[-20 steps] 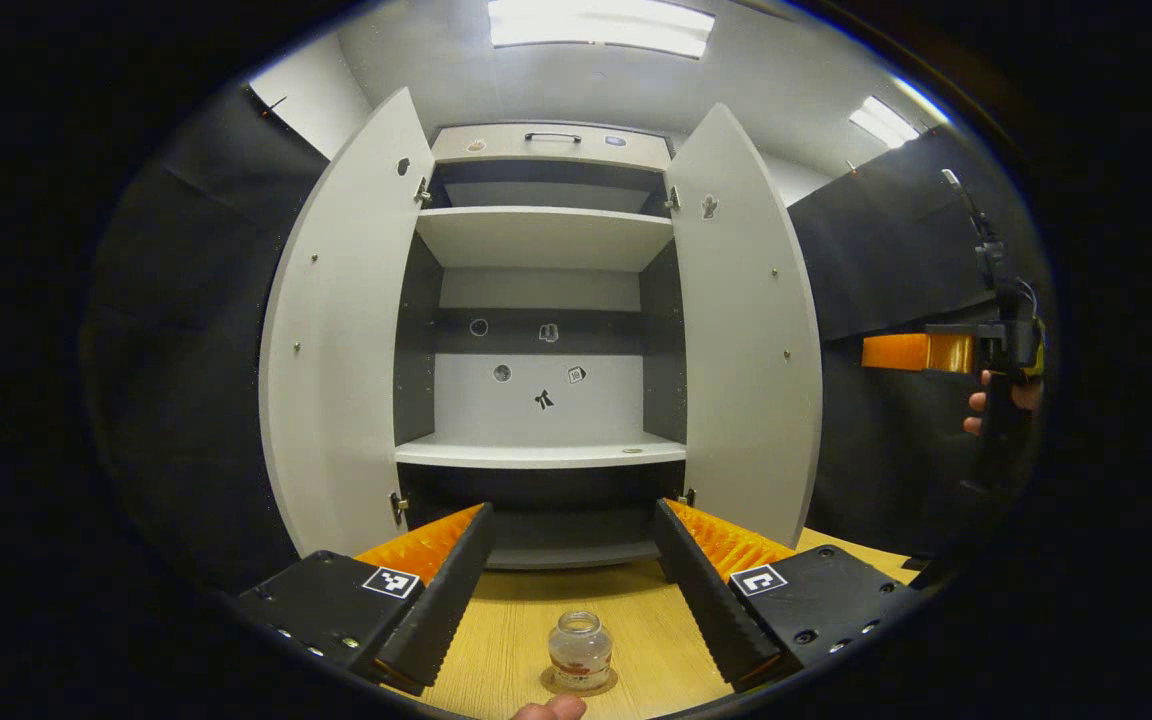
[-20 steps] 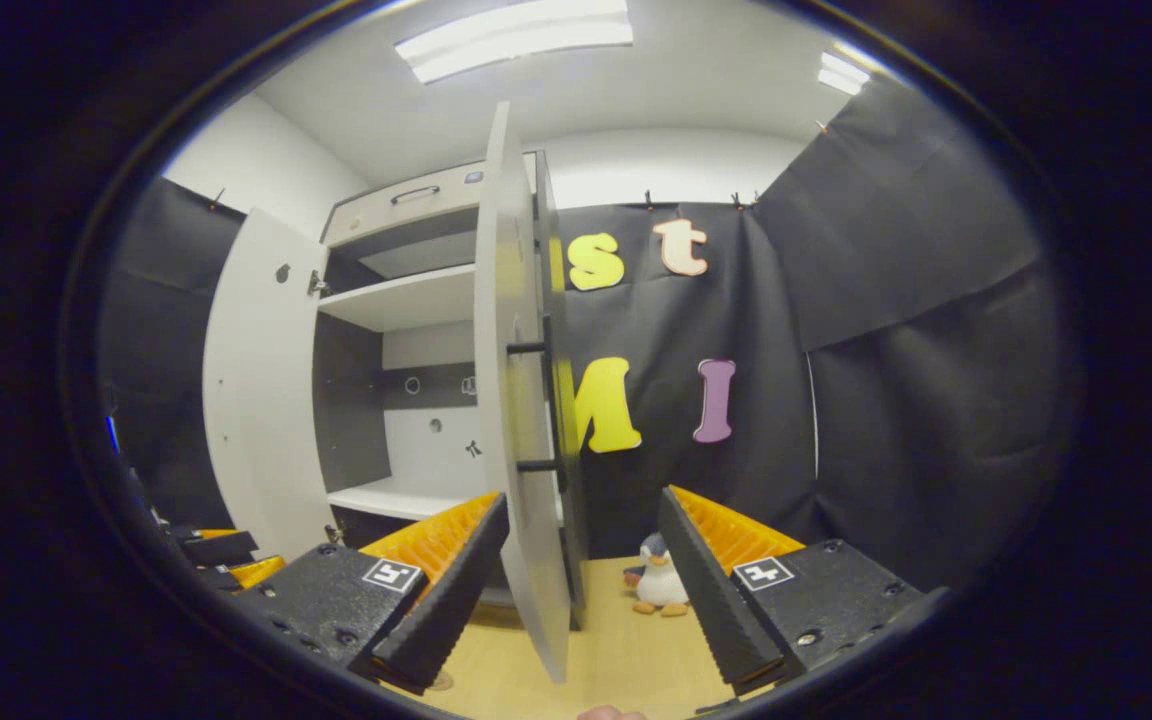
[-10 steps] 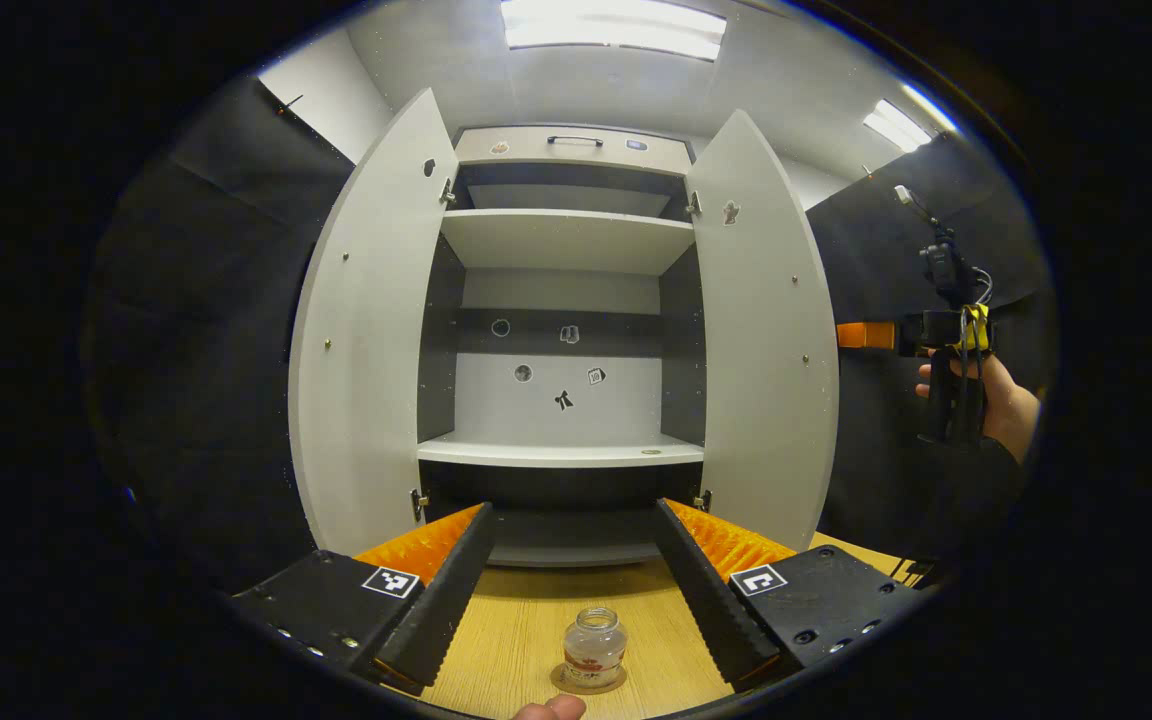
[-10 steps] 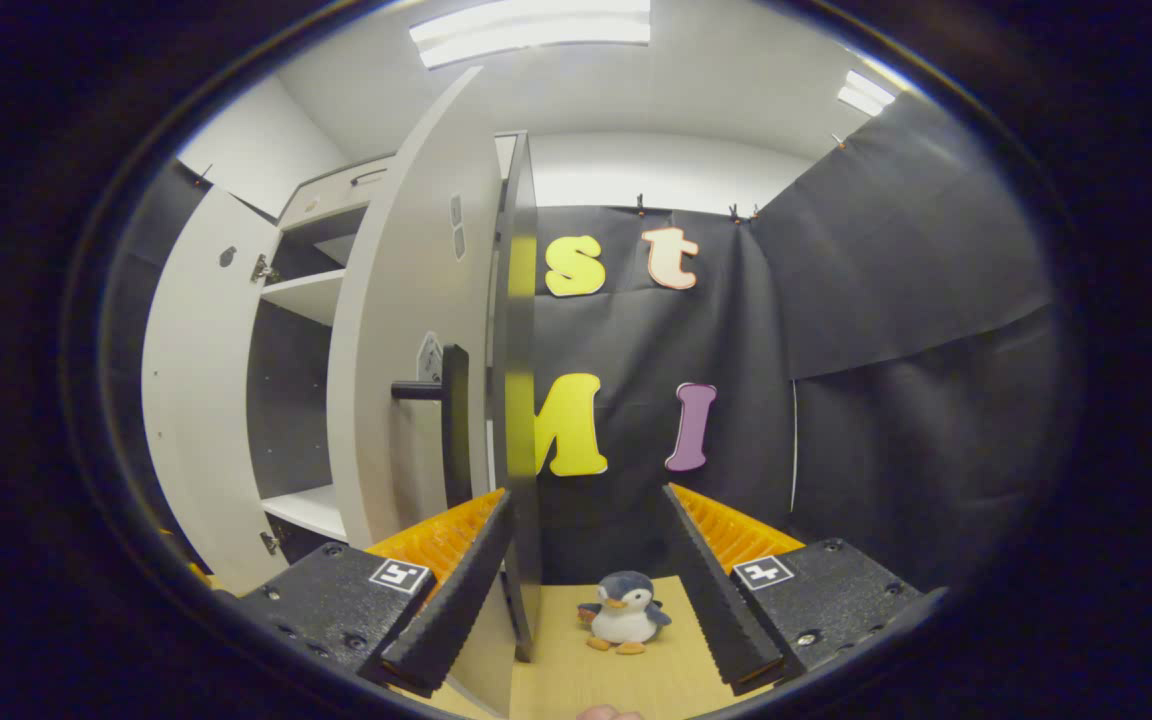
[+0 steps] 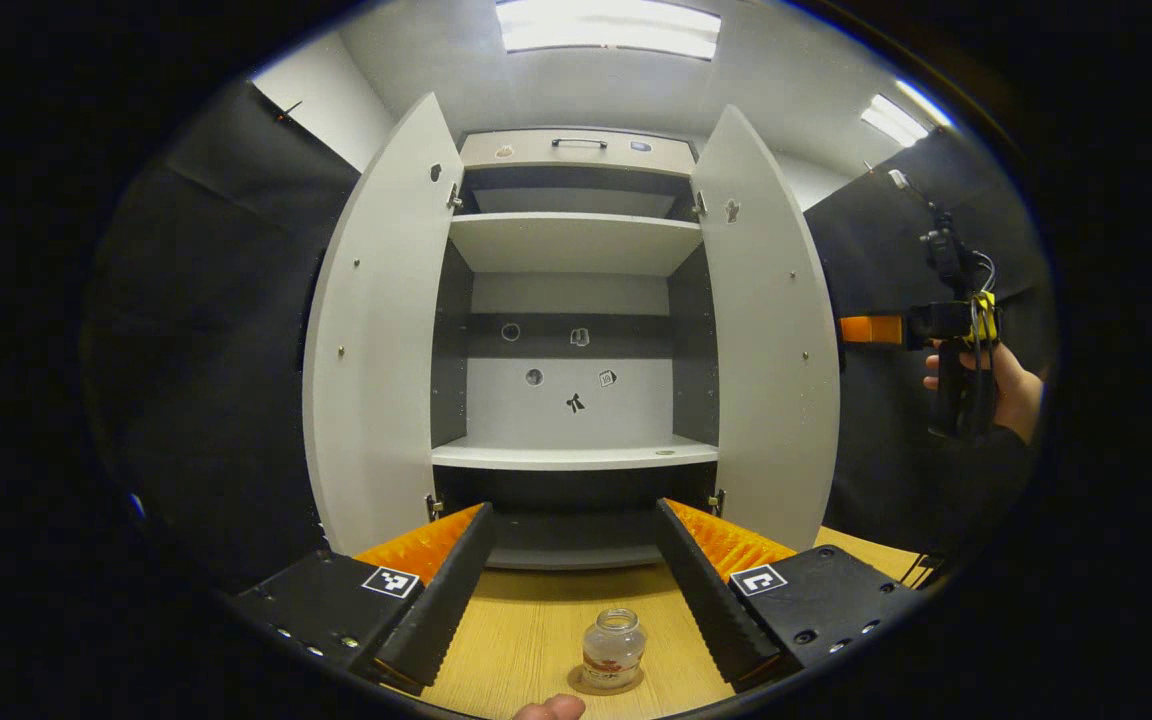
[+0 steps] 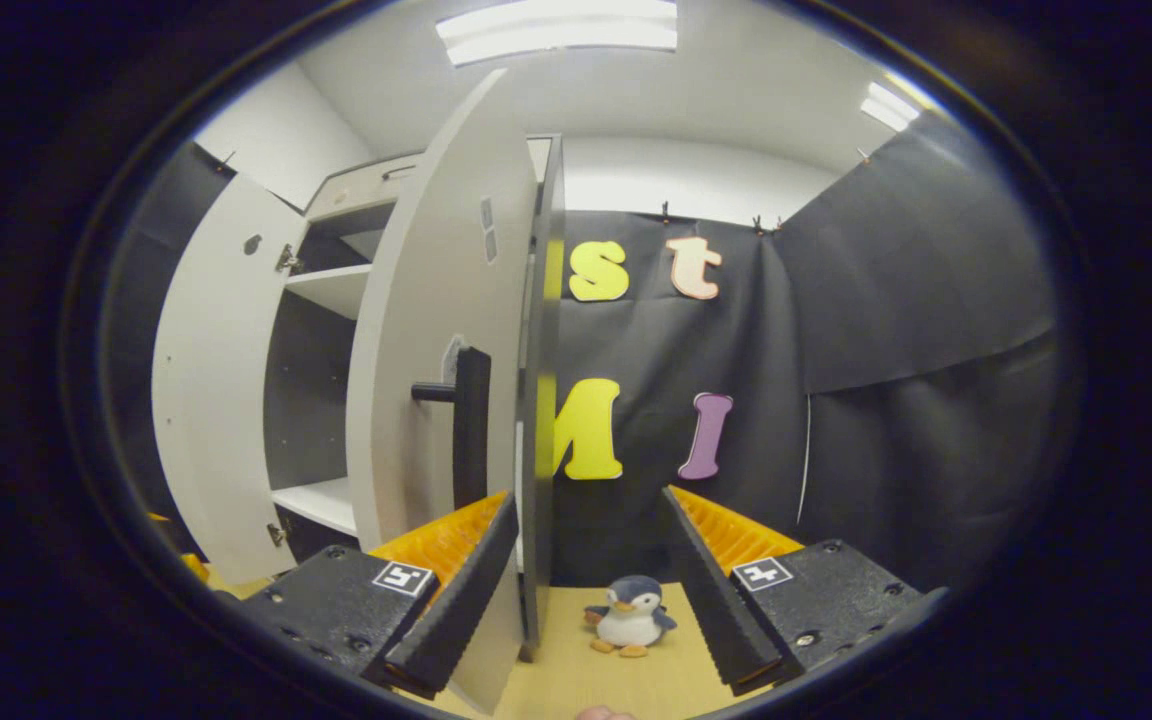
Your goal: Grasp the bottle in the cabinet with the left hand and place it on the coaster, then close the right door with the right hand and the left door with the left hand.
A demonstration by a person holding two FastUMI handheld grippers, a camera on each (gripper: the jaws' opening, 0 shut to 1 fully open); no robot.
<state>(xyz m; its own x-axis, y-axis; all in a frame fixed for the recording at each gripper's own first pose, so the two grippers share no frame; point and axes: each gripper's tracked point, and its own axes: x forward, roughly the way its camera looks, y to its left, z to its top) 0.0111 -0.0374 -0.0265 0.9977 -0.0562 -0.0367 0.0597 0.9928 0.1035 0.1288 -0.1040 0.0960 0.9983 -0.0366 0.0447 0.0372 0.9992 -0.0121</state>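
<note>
Bottle (image 5: 611, 648) is down on the coaster (image 5: 606, 683) near the front edge of the worktop (image 5: 526, 630), standing upright between the spread fingers of the left gripper (image 5: 571, 590), which touches nothing and holds nothing. So by the look of it the placing is done and the doors are next. Both stand wide open on the cabinet (image 5: 576, 330). The right door (image 5: 771, 340) comes first, and everything turns on how the right gripper (image 6: 586, 590) sits against it: in the right gripper view the door (image 6: 456, 330) is nearly edge-on, its tall axis running straight up and its free edge just left of centre, rising above the gripper's left finger. The outer face with its black handle (image 6: 468, 425) lies to the left of that edge, toward the cabinet. Jaws are wide apart, empty, pointing past the edge toward the toy penguin (image 6: 629, 615) at the worktop's right side. In the left gripper view that same gripper (image 5: 871, 329) hovers off the door's outer side, held by a hand (image 5: 1006, 385). It is clearly the nearer one to this door; I judge a push leftward on the outer face would swing it shut.
</note>
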